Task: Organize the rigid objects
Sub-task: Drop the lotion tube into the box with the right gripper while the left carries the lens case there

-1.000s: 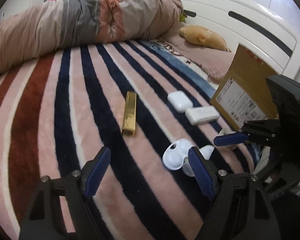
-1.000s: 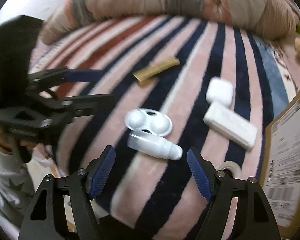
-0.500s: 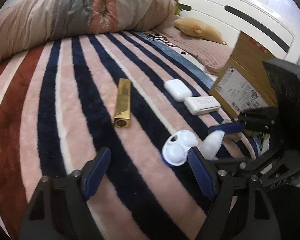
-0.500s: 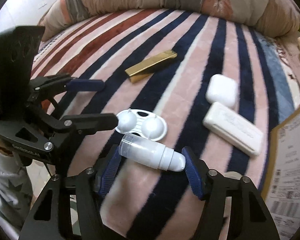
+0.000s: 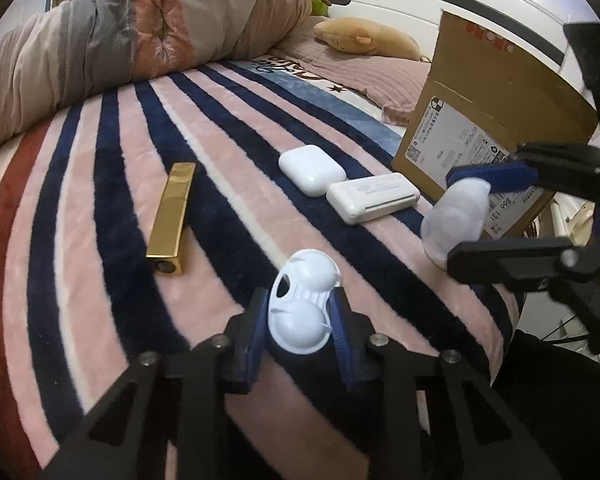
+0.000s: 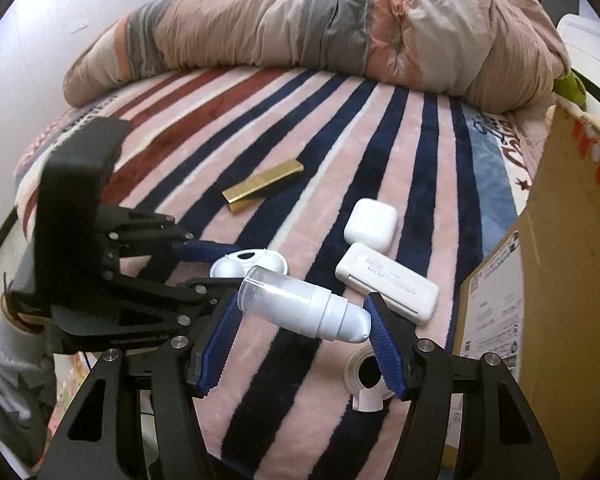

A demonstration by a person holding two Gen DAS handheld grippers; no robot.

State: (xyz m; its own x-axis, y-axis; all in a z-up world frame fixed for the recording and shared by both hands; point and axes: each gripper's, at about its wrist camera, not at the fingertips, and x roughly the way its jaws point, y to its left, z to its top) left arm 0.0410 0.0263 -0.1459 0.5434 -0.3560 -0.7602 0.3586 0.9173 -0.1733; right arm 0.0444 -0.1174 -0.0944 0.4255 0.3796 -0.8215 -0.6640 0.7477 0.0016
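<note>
My left gripper (image 5: 300,320) is shut on a white contact lens case (image 5: 304,300), lifted just off the striped blanket; it also shows in the right wrist view (image 6: 252,264). My right gripper (image 6: 304,320) is shut on a white pump bottle (image 6: 304,312) held crosswise above the blanket; the bottle also shows in the left wrist view (image 5: 456,220). On the blanket lie a gold bar-shaped case (image 5: 172,220), a white earbud case (image 5: 312,170) and a white flat rectangular box (image 5: 372,202).
A cardboard box (image 5: 488,120) stands at the right edge of the bed. A tape roll (image 6: 366,376) lies under my right gripper. A rolled duvet (image 6: 320,36) lies along the far side. A tan plush toy (image 5: 364,36) rests on the pillow.
Both grippers closed: the left on the lens case, the right on the pump bottle. Both objects have been lifted off the blanket.
</note>
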